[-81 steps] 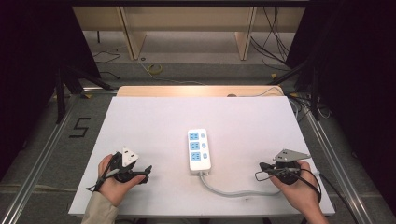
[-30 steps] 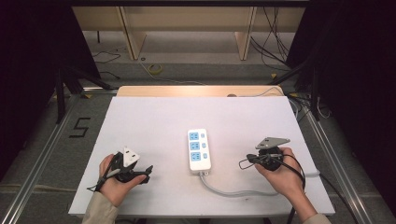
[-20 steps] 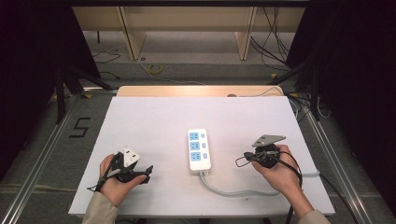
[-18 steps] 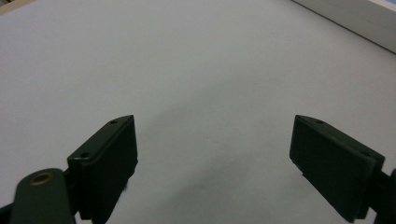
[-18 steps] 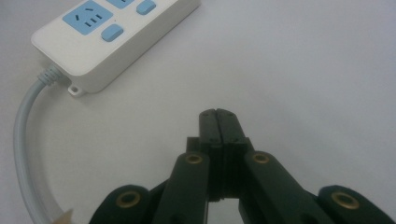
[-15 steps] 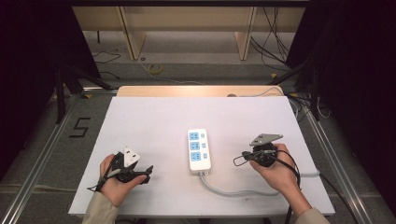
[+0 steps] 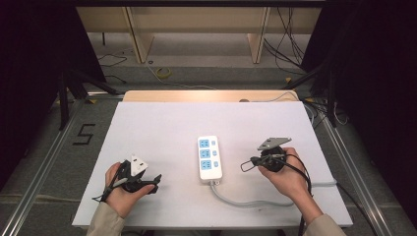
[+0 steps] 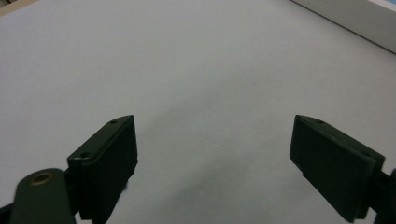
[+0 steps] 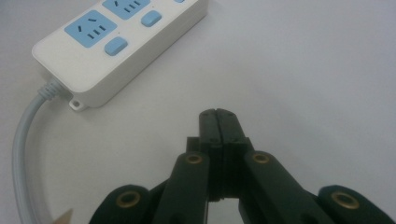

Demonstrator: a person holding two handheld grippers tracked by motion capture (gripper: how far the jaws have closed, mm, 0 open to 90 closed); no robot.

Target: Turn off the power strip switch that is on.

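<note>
A white power strip [image 7: 209, 157] with blue sockets lies lengthwise at the middle of the white table [image 7: 162, 123]. Its grey cable [image 7: 246, 201] curves off to the right along the front. My right gripper [image 7: 244, 164] is just right of the strip, pointing at it, shut with nothing between its jaws. In the right gripper view the closed tips [image 9: 218, 114] hover over bare table, short of the strip [image 9: 116, 42] and its cable [image 9: 23, 140]. At the front left my left gripper [image 7: 153, 184] rests open and empty; its jaws [image 8: 229, 168] stand wide apart above the table.
A wooden strip [image 7: 206, 96] borders the table's far edge. Metal rails [image 7: 49, 157] run along both sides, with a "5" mark [image 7: 84, 133] on the floor at left. Loose cables [image 7: 314, 105] lie past the table's far right corner.
My right gripper has moved left and slightly away from the front edge, closer to the power strip. The left gripper has stayed still.
</note>
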